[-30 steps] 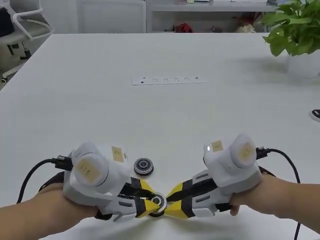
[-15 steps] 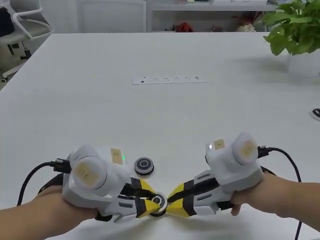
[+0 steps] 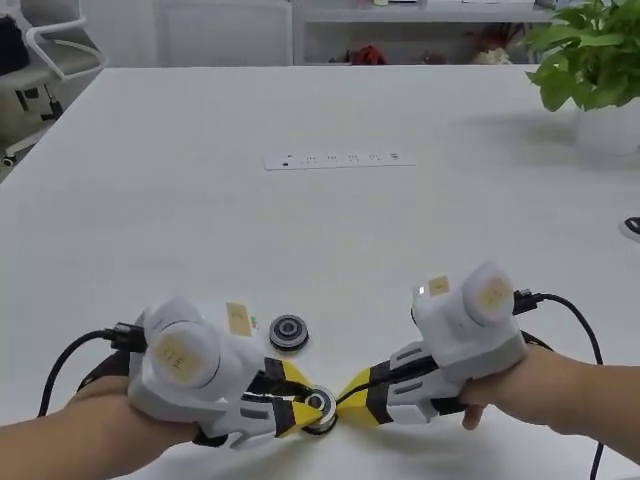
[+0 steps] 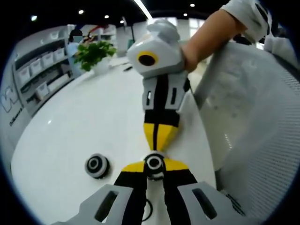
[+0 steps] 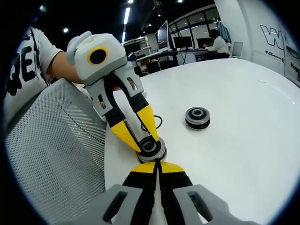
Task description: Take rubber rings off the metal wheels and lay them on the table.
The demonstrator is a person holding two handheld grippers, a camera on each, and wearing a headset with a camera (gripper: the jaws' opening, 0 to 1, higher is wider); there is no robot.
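Clamping the metal wheel [image 3: 318, 404] near the table's [image 3: 330, 230] front edge, the left gripper [image 3: 300, 408] faced the right gripper [image 3: 348, 392], whose jaws were pressed together, tips at the wheel's rim. A second wheel [image 3: 288, 331] lay just beyond.

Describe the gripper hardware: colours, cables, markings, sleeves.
Two alike: left gripper and right gripper have rounded white housings, black jaws with yellow tips, a round tan sticker on the back and a small tan label on top. A black cable leaves each. The person wears a white short sleeve with dark lettering.
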